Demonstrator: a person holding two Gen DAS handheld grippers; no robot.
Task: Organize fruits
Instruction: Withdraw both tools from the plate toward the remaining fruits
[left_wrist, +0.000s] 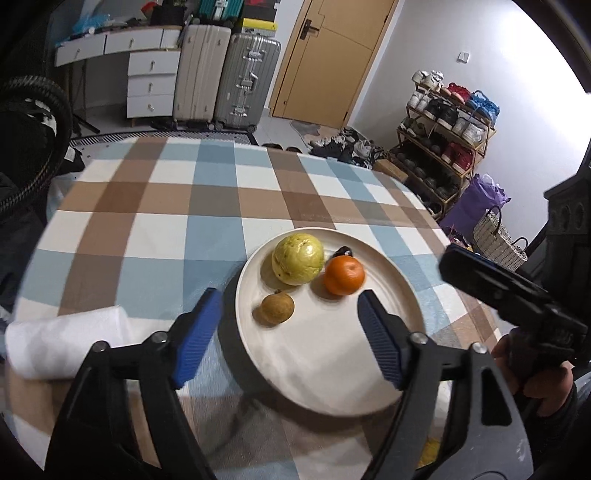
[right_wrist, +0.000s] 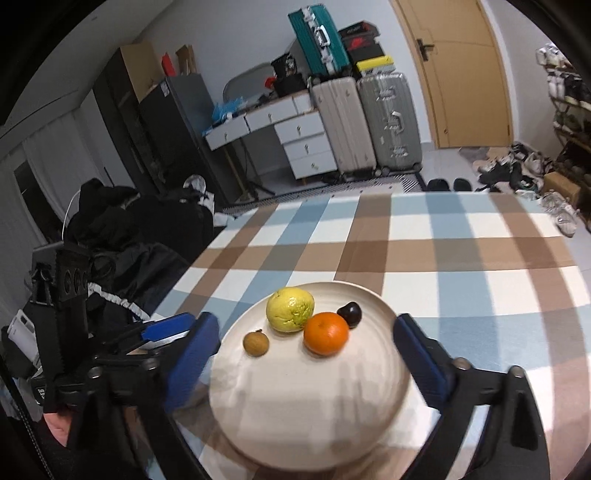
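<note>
A cream plate (left_wrist: 332, 369) (right_wrist: 306, 406) lies on the checked tablecloth near the table's front edge. On its far half sit a yellow-green round fruit (left_wrist: 297, 259) (right_wrist: 290, 309), an orange (left_wrist: 344, 275) (right_wrist: 325, 333), a small brown fruit (left_wrist: 277, 308) (right_wrist: 255, 344) and a small dark fruit (left_wrist: 342, 252) (right_wrist: 350, 313). My left gripper (left_wrist: 290, 306) hovers open over the plate's near left side, nothing between its blue pads. My right gripper (right_wrist: 306, 332) stands open above the plate's near part, empty. The right gripper's body (left_wrist: 509, 295) shows at the right of the left wrist view.
A white folded cloth (left_wrist: 62, 343) lies on the table left of the plate. The checked tablecloth (left_wrist: 184, 206) stretches bare beyond the plate. Suitcases (left_wrist: 229, 77), white drawers (left_wrist: 151, 81), a door (left_wrist: 332, 55) and a shoe rack (left_wrist: 447, 129) stand behind the table.
</note>
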